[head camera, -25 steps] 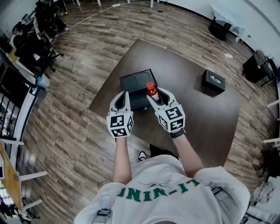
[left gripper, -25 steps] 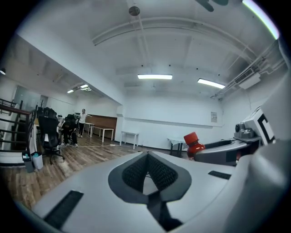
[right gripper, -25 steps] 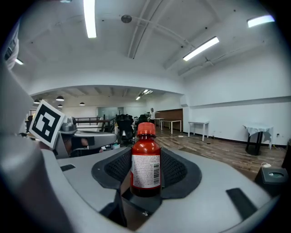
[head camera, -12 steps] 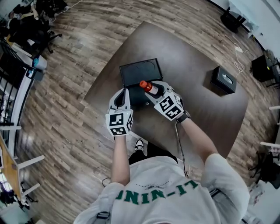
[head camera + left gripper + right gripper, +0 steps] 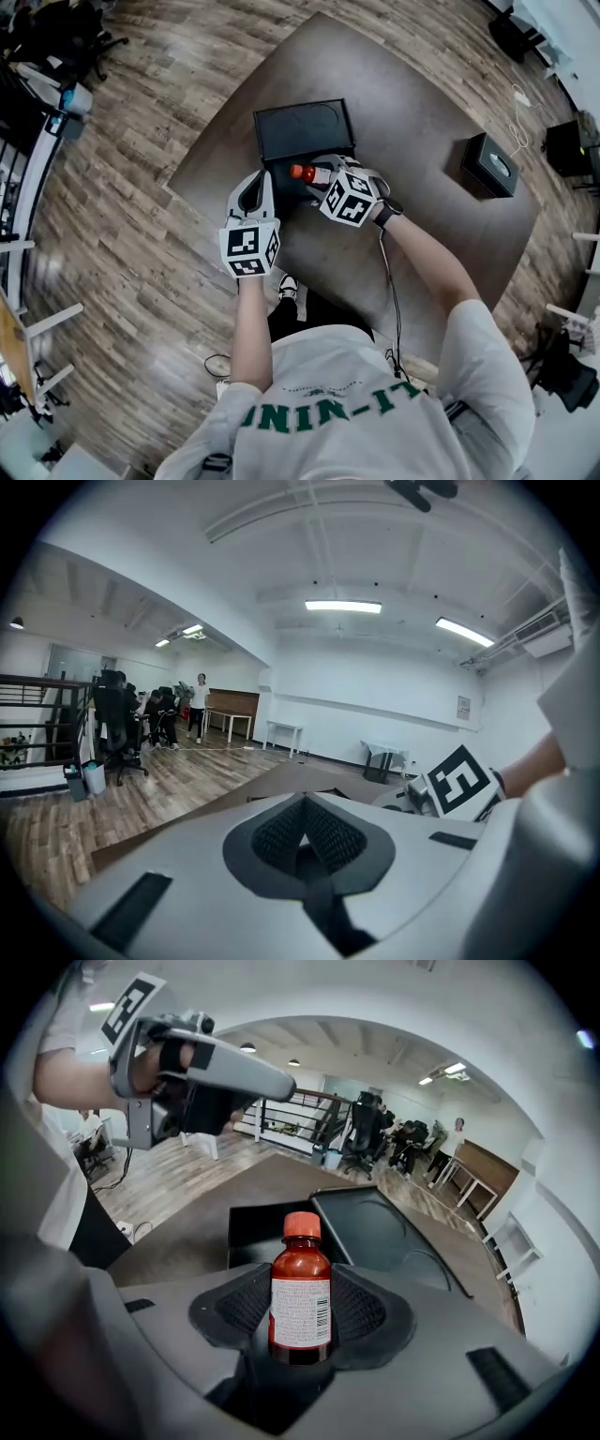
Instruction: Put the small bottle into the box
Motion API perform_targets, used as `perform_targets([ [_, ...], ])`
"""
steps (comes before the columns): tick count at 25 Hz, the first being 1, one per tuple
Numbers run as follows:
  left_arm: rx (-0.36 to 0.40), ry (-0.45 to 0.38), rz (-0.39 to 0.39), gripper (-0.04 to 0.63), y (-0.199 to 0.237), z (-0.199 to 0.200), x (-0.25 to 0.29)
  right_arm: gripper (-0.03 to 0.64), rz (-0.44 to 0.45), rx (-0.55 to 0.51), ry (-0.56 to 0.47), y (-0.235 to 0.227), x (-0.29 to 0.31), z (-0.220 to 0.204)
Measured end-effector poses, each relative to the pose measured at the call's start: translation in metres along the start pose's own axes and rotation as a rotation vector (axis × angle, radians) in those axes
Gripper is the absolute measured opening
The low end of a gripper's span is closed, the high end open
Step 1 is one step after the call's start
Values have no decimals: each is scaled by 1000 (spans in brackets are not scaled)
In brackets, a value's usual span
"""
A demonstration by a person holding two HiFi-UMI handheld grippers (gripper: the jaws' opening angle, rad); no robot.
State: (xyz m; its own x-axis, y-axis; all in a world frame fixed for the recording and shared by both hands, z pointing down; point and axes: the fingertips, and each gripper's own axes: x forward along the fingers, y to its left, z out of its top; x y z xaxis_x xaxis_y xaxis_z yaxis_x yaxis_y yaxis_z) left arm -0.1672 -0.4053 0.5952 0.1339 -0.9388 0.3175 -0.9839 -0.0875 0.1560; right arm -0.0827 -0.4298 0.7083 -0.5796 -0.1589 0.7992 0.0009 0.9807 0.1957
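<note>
My right gripper (image 5: 319, 178) is shut on a small brown bottle (image 5: 306, 173) with a red cap and a white label. The bottle lies tilted, cap pointing left, over the open black box (image 5: 291, 199), whose lid (image 5: 305, 129) lies back on the table. In the right gripper view the bottle (image 5: 300, 1302) sits between the pads, with the box's opening (image 5: 267, 1232) just beyond it. My left gripper (image 5: 261, 183) hovers at the box's left side, and its pads (image 5: 281, 836) meet with nothing held.
The dark brown table (image 5: 422, 234) also carries a small black case (image 5: 491, 165) at the far right. The table's near-left edge runs close under the left gripper. Wood floor surrounds it, with desks and seated people (image 5: 155, 714) far off.
The right gripper has swung left and tipped the bottle from upright to nearly flat over the box. The left gripper has stayed beside the box.
</note>
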Motion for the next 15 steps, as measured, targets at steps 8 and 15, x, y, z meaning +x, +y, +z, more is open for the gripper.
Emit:
perform_targets([
  [8, -12, 20, 23, 12, 5, -17, 1, 213, 126, -53, 155, 10, 48, -38],
  [15, -30, 27, 41, 12, 7, -19, -2, 216, 146, 29, 160, 3, 55, -39],
])
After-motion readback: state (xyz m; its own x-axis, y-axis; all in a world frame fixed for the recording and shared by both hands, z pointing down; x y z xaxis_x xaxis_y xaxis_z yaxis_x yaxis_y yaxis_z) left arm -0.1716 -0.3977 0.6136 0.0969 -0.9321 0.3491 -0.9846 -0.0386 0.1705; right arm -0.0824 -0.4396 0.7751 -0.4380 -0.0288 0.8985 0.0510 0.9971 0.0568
